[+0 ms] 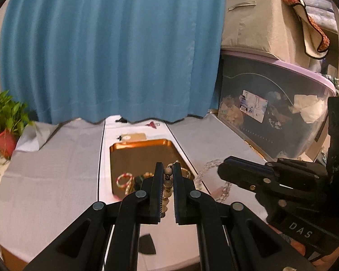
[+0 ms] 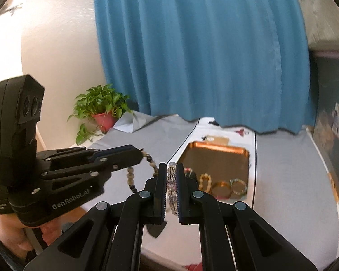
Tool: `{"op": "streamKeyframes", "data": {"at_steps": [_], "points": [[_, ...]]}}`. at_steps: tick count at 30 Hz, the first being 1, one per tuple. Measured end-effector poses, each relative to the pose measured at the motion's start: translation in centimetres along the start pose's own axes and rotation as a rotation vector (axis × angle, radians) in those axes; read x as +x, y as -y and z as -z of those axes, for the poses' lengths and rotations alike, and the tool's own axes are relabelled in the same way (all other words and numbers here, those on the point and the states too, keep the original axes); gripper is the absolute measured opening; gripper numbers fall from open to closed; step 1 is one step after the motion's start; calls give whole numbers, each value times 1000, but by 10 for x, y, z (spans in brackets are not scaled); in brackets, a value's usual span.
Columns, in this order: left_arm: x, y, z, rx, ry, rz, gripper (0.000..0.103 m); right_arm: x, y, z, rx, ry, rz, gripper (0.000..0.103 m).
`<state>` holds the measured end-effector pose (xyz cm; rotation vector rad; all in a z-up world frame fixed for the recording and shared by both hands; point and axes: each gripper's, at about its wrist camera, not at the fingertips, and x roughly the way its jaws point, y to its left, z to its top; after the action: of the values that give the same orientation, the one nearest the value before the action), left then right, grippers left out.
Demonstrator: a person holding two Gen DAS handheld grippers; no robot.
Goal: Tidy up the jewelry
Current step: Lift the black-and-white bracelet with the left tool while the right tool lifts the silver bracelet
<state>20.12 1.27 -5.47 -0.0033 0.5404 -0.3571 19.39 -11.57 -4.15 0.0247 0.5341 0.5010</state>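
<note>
My left gripper (image 1: 168, 169) is shut on a beige and dark bead bracelet (image 1: 167, 183), held above the near end of a copper tray (image 1: 142, 144); the bracelet hangs from it in the right wrist view (image 2: 131, 176). My right gripper (image 2: 171, 169) is shut on a clear crystal bead bracelet (image 2: 171, 185), which dangles from it in the left wrist view (image 1: 209, 166). The tray (image 2: 217, 146) holds several bracelets, among them a red and white one (image 1: 123, 179), a gold bangle (image 2: 221, 188) and a green beaded one (image 2: 238, 186).
A white runner (image 1: 135, 126) with a gold phone (image 1: 133, 136) crosses the grey cloth. A potted plant (image 2: 101, 110) stands at the left. A clear storage bin (image 1: 275, 113) with a beige box (image 1: 255, 22) on top stands at the right. A blue curtain (image 1: 113, 45) hangs behind.
</note>
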Motion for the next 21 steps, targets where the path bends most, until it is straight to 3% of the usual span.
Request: {"op": "streamKeyframes", "data": {"at_steps": [11, 21], "points": [[44, -7, -30, 108, 64, -8, 5, 50, 26, -31, -5, 53, -7, 8], [76, -55, -52, 23, 147, 43, 5, 96, 61, -54, -22, 114, 19, 8]]}}
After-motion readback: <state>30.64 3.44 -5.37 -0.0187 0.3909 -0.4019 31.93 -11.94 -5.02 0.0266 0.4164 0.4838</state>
